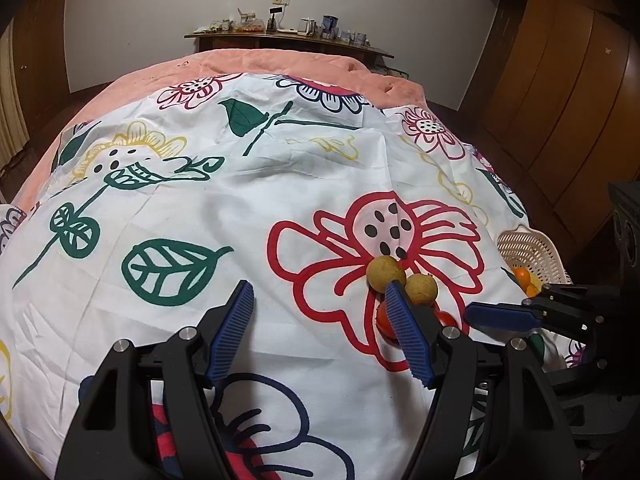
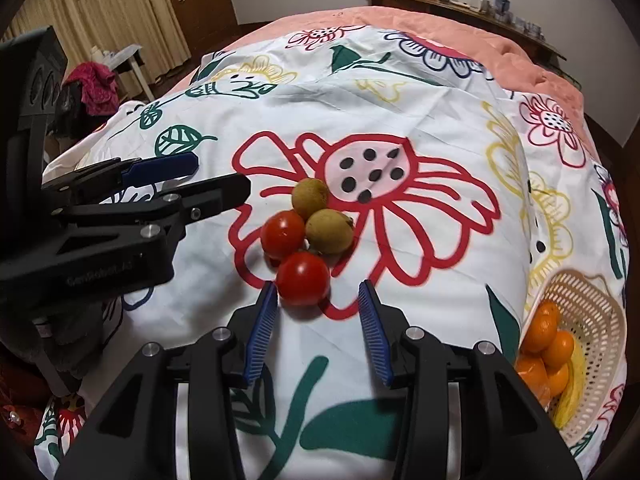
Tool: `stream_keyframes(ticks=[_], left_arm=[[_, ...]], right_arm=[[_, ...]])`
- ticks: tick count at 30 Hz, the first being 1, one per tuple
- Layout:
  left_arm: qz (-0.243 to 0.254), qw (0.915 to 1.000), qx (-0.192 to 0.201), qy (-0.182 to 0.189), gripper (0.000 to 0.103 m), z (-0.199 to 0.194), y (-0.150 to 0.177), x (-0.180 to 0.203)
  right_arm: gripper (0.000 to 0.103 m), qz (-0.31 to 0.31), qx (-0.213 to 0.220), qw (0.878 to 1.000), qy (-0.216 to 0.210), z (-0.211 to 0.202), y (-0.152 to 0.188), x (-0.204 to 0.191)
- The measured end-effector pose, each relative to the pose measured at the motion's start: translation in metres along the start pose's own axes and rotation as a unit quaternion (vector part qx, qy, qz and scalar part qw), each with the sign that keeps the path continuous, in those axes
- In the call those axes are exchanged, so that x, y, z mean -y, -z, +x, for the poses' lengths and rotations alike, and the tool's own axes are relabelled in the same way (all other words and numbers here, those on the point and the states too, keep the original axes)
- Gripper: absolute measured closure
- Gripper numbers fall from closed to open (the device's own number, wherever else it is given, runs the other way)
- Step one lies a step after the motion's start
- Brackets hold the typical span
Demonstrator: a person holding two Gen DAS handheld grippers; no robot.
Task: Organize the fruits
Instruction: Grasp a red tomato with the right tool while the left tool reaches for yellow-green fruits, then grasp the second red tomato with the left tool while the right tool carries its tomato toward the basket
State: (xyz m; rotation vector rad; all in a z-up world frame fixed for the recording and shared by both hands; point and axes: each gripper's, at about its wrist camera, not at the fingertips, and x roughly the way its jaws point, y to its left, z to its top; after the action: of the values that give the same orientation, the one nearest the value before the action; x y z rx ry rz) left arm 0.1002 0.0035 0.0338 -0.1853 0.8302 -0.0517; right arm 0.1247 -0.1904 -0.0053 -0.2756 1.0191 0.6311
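Two red tomatoes [image 2: 303,277] [image 2: 282,233] and two brown-yellow round fruits [image 2: 310,197] [image 2: 329,231] lie in a cluster on the flowered bedsheet [image 2: 400,92]. My right gripper [image 2: 318,294] is open and empty, with the nearest tomato just ahead of its fingertips. My left gripper [image 1: 320,292] is open and empty, left of the cluster; its right finger hides part of the fruits [image 1: 420,288]. A cream plastic basket [image 2: 592,320] at the right holds oranges [image 2: 544,328] and a banana [image 2: 570,392].
The bed's pink cover [image 1: 280,60] runs along the far edge. A wooden shelf [image 1: 288,38] with small items stands behind it. Wooden wardrobes [image 1: 560,80] line the right. The left gripper body [image 2: 120,216] shows at the left of the right wrist view.
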Motion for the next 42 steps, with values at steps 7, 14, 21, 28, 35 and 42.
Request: stream_keyframes(ticks=[7,14,21,28,35,42], left_arm=[[-0.011,0.9999,0.005,-0.006,0.033,-0.003,0.000,-0.010],[-0.012,0.9999,0.007,-0.007,0.033,-0.005,0.000,-0.014],[0.009,0.9999,0.004,-0.006,0.033,-0.001,0.002,-0.003],[0.051,0.9987,0.001,-0.001,0.042,0.001,0.004,0.015],[0.149,0.9881,-0.023,0.032,0.048,0.011,0.008,0.050],[0.149,0.9838,-0.084,0.054,0.067,0.036,0.006,0.053]], right_arm=[[0.058,-0.022,-0.012,1.000,0.001,0.011,-0.013,-0.010],[0.070,-0.036,-0.024,0.999,-0.002,0.018,-0.014,-0.016],[0.074,0.010,0.010,1.000,-0.001,-0.004,-0.002,0.004],[0.074,0.076,0.052,0.996,-0.002,-0.033,0.017,0.038],[0.074,0.120,0.079,0.990,-0.004,-0.050,0.030,0.063],[0.074,0.139,0.090,0.986,-0.009,-0.055,0.038,0.073]])
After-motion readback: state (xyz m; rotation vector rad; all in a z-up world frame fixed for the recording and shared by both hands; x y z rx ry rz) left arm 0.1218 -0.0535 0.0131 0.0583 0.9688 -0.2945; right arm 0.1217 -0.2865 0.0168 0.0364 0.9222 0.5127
